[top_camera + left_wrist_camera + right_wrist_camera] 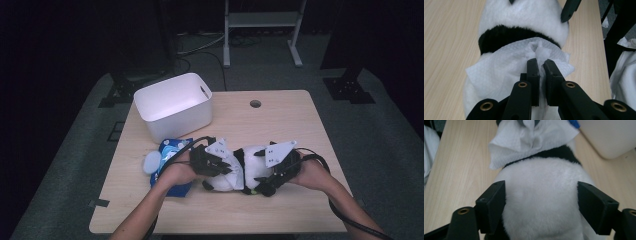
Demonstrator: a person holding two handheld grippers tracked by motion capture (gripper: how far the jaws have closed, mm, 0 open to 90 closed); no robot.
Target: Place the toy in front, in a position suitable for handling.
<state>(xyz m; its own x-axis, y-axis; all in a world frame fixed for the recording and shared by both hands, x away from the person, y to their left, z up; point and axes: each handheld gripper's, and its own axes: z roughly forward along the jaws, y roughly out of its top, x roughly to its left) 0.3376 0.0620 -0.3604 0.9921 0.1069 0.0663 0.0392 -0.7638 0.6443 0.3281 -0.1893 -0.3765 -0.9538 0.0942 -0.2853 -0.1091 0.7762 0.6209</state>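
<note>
A black-and-white plush toy (252,162) lies on the wooden table (285,125) near its front edge, between my two grippers. A white paper wipe (504,70) is draped over the plush's fur (524,17) beside its black band. My left gripper (541,63) is shut on a pinched fold of that wipe; from above the left gripper (227,167) reaches in from the left. My right gripper (541,195) stands wide open with the plush's white body (541,215) between its jaws, the pads beside the fur. The wipe (524,140) lies beyond it.
A white plastic bin (175,105) stands at the back left of the table. A blue wipes pack (172,160) with a pale round lid (151,162) lies by the left hand. A cable hole (255,104) sits mid-back. The bin's wall (609,137) is close on the right.
</note>
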